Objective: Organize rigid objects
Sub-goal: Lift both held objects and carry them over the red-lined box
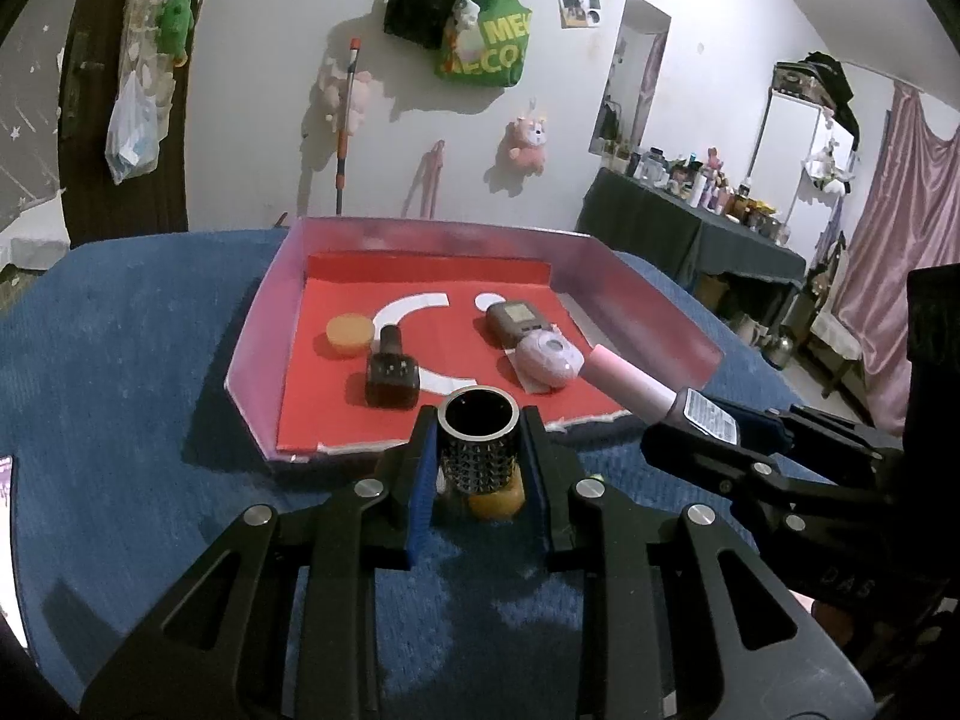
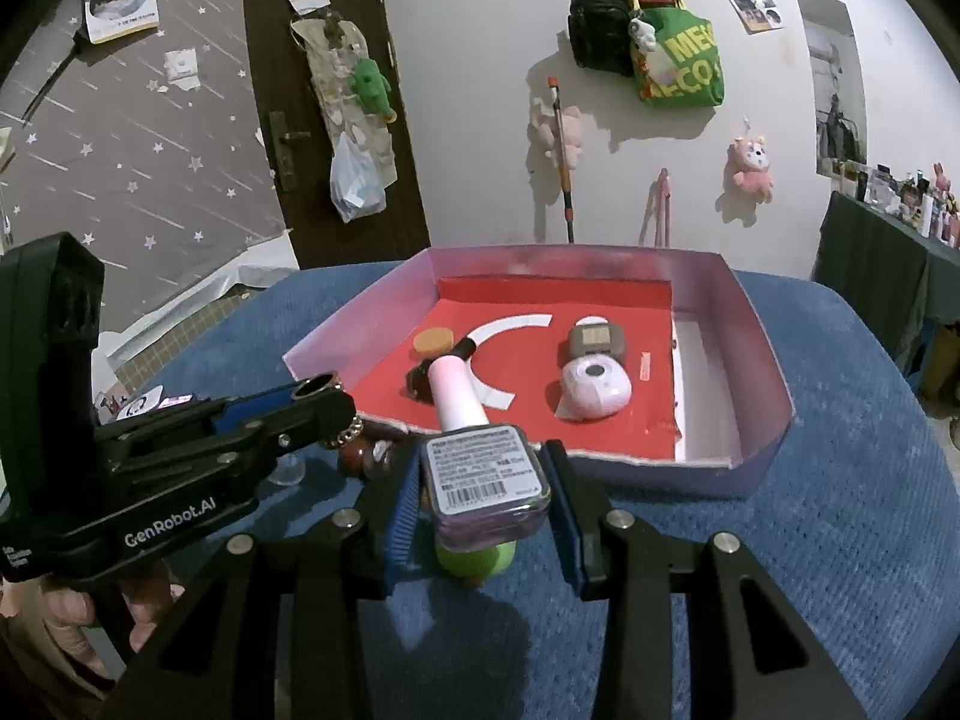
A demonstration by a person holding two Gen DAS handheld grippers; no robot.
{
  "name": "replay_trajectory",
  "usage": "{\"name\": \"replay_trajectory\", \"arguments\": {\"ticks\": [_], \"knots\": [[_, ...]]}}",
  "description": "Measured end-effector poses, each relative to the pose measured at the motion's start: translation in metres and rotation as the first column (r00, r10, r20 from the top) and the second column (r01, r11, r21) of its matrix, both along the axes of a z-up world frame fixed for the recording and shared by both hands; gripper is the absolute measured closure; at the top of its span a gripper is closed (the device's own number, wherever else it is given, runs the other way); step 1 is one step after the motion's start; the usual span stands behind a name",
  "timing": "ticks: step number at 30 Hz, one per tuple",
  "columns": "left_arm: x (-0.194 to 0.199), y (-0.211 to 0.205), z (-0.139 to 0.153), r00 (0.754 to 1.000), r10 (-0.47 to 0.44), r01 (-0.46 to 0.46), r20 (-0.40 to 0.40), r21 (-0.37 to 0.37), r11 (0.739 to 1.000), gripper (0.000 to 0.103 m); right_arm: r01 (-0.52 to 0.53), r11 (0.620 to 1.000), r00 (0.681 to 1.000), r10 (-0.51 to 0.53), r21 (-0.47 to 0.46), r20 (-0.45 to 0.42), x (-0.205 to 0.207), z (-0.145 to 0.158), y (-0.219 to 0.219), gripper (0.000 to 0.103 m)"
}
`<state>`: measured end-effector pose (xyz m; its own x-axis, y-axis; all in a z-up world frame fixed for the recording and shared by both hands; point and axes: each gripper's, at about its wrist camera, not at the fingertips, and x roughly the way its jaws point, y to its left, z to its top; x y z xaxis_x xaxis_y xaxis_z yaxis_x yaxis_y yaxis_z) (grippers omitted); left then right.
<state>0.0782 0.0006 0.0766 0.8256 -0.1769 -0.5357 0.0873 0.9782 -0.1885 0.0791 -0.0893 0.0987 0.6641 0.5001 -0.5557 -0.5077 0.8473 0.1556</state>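
Both grippers carry an item toward the red-floored cardboard tray [image 1: 648,294].

Left wrist view: at lower centre the left gripper [image 1: 477,456] has its blue-padded fingers clamped on a studded black-and-silver cylinder [image 1: 477,447], just short of the tray's near edge; the right gripper shows at right. Right wrist view: at lower centre the right gripper [image 2: 486,489] is clamped on the square labelled base of a pink-capped bottle [image 2: 480,462], its cap pointing at the tray. Best to lift each clear of the rim and set it on bare red floor, away from the pale lilac round case [image 2: 594,389] and the black bottle [image 1: 391,373] lying inside.
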Motion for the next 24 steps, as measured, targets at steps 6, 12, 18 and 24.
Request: {"name": "replay_trajectory", "arguments": {"ticks": [6, 12, 18, 24], "knots": [[0.016, 0.003, 0.009, 1.000, -0.004, 0.004, -0.006, 0.010, 1.000, 0.079, -0.007, 1.000, 1.000, 0.008, -0.007, 0.003, 0.014, 0.010, 0.005, 0.061], [0.035, 0.007, 0.012, 0.999, -0.013, 0.013, -0.032, 0.008, 1.000, 0.079, -0.014, 1.000, 1.000, 0.014, -0.006, -0.016, 0.035, 0.017, 0.006, 0.061], [0.053, 0.011, 0.010, 0.998, -0.021, 0.022, -0.064, 0.009, 1.000, 0.079, -0.019, 1.000, 0.997, 0.018, -0.011, -0.069, 0.059, 0.013, 0.008, 0.061], [0.075, 0.008, -0.001, 0.990, -0.034, 0.037, -0.135, 0.024, 0.999, 0.079, -0.027, 0.999, 0.991, 0.024, -0.019, -0.132, 0.080, 0.003, 0.013, 0.061]]}}
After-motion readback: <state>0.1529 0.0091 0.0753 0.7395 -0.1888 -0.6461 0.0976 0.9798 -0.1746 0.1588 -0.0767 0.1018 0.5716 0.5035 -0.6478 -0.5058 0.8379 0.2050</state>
